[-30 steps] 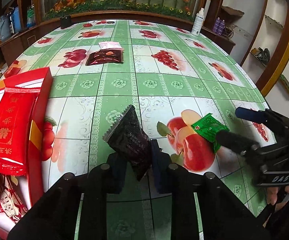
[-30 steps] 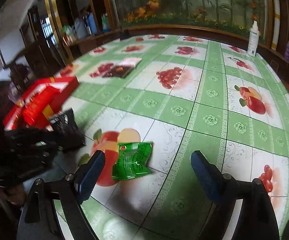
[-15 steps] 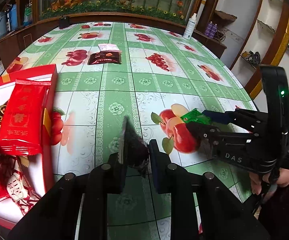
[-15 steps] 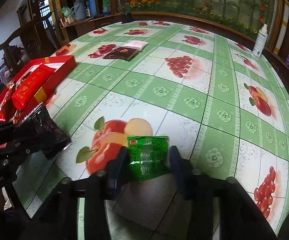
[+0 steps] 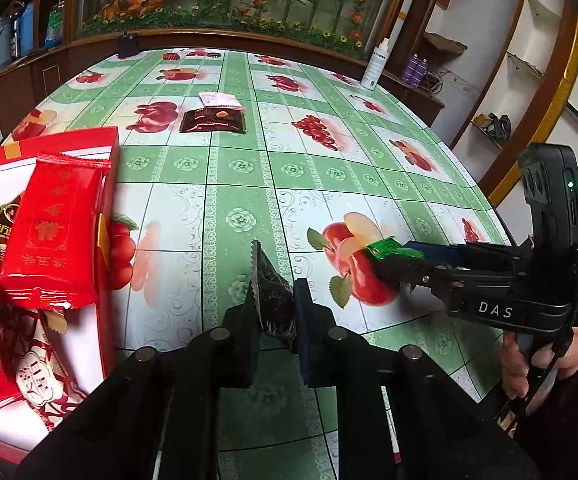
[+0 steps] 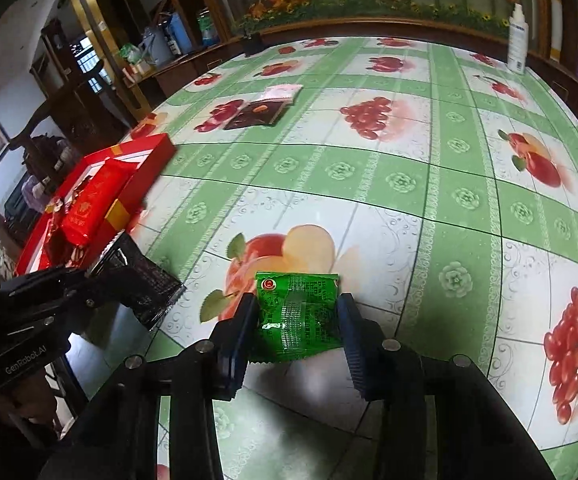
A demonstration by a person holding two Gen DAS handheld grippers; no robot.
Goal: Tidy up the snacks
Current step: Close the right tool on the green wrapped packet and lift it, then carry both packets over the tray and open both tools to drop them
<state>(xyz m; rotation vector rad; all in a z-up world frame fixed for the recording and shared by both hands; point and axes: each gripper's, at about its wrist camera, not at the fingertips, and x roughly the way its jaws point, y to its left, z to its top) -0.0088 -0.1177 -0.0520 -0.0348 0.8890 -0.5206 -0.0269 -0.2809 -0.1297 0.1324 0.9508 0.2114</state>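
Snacks: my left claw [image 5: 275, 312] stayed clamped on the black packet [image 5: 269, 296] beside the red box [image 5: 109, 148]; my right claw [image 6: 297, 320], marked "DAS", had closed on the green packet [image 6: 297, 316] above the tabletop [image 6: 409, 168].

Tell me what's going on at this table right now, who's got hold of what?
A person is sorting snacks with two handheld grippers. The left gripper is shut on a dark snack packet, held on edge above the tablecloth. The right gripper is shut on a green snack packet. A red box at the table's left side already holds several red-wrapped snacks. Two more packets, a dark brown packet and a pink-white packet, lie farther across the table.
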